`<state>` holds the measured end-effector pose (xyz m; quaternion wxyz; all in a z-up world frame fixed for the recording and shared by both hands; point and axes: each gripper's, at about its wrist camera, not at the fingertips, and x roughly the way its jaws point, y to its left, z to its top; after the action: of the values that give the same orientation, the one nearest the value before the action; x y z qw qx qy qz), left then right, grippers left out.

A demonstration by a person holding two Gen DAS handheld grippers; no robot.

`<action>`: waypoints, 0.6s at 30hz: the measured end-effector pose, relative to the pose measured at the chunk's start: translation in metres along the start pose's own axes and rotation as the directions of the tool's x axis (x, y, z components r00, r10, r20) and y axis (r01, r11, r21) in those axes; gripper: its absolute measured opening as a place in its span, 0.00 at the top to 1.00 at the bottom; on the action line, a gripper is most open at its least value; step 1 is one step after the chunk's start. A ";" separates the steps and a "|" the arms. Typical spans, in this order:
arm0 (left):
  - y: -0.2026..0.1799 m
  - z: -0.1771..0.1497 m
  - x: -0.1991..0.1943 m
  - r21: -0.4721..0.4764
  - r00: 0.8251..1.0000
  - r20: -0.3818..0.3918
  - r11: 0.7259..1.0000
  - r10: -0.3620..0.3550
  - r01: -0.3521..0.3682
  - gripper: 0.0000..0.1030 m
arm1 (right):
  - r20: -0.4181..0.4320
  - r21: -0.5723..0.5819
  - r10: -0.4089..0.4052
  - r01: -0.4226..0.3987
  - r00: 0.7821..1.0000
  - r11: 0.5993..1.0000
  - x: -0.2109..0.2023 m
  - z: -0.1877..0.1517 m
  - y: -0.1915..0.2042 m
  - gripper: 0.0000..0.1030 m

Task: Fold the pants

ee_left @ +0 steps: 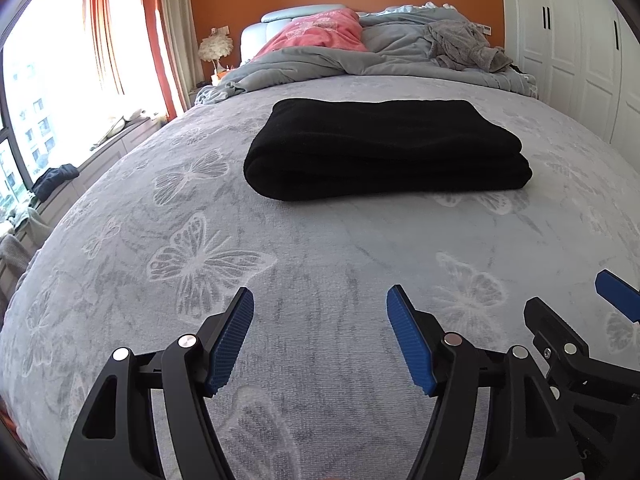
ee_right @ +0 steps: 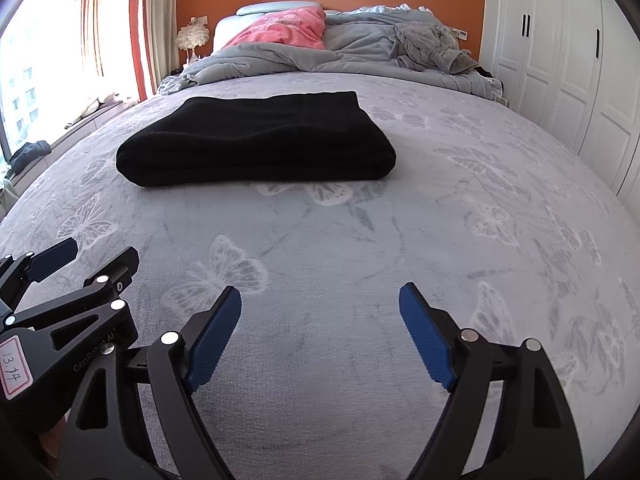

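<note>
Pants [ee_left: 384, 150], black and already folded into a thick rectangle, are seen lying mid-bed on the butterfly-patterned bedspread [ee_left: 200, 264]. Left tongs [ee_left: 320, 344] and right tongs [ee_right: 320, 340] are held released and empty, well short of them. Folding is judged finished; only withdrawal seems called for.

**A:** What are the two grippers doing?

**B:** Both are tilted downward, side by side and close together. The left gripper [ee_left: 320, 300] has its black jaws spread wide, the ribbed blue pads [ee_left: 232, 344] facing each other with nothing between them.

**A:** And the other one?

**B:** The right gripper [ee_right: 320, 298] looks the same: jaws wide apart, blue pads [ee_right: 426, 340] bare, gripping nothing. Each gripper shows at the edge of the other's view, the right one just beside the left. No hand or sleeve can be made out clearly.
</note>
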<state>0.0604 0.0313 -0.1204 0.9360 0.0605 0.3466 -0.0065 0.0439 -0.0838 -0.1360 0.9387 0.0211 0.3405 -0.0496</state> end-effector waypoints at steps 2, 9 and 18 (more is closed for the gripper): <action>-0.001 0.000 -0.001 -0.001 1.000 -0.001 1.000 0.000 0.000 0.35 | 0.001 0.000 0.000 0.000 1.000 1.000 0.000 0.000 0.000 0.23; -0.001 0.000 -0.001 -0.005 1.000 -0.001 1.000 -0.002 0.002 0.35 | -0.004 0.005 0.000 0.000 1.000 1.000 0.001 0.000 0.000 0.23; -0.001 0.000 -0.005 -0.021 1.000 0.016 1.000 0.017 -0.016 0.35 | -0.005 0.008 0.001 -0.001 1.000 1.000 0.001 -0.001 0.000 0.23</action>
<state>0.0564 0.0304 -0.1175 0.9394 0.0536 0.3386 0.0043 0.0443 -0.0837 -0.1373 0.9377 0.0253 0.3427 -0.0504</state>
